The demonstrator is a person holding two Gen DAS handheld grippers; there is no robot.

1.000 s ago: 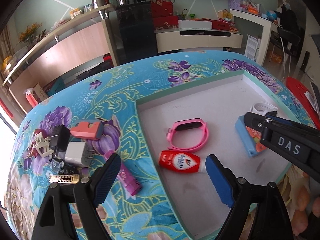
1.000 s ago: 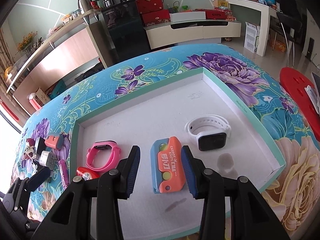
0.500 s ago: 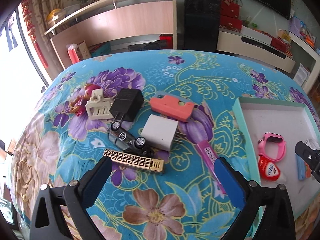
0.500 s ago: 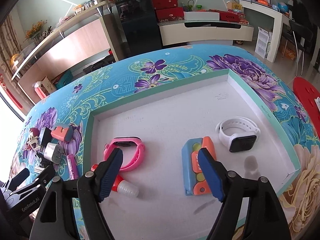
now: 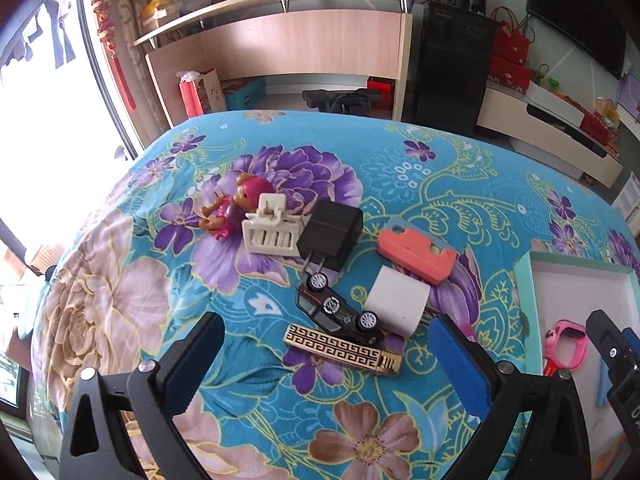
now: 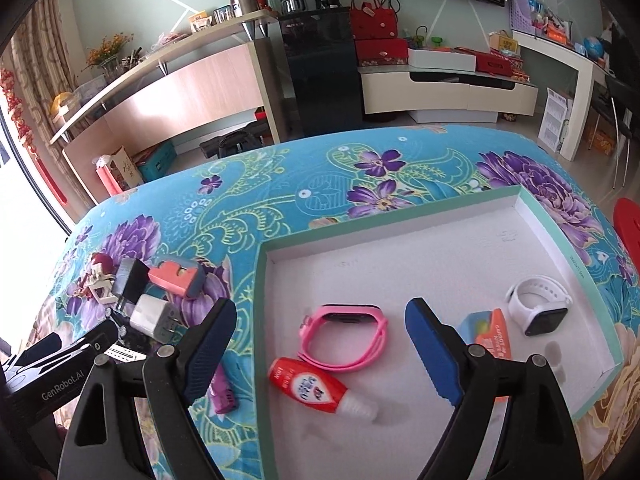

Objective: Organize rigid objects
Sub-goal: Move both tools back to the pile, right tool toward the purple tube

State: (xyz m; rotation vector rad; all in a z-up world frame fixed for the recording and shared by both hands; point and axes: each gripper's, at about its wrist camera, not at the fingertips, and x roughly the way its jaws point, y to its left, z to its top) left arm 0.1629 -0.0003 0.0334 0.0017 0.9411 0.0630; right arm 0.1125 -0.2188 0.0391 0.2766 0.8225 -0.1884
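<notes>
In the left wrist view the right hand-held gripper [image 5: 618,364] covers most of the tray [image 5: 524,308]; the pink watch [image 5: 570,342] shows only in part, and the red tube [image 5: 551,366] beside it only as a sliver; the blue strip [image 5: 601,384] below cannot be identified; the purple item [image 5: 466,330] is almost wholly behind a finger. In the right wrist view the orange-and-blue case [image 6: 490,334] is partly hidden by a finger; the left hand-held gripper [image 6: 52,360] conceals the toy car [image 6: 120,326] and most of the gold lighter [image 6: 126,354]; the doll [image 6: 98,262] is too small to make out.
</notes>
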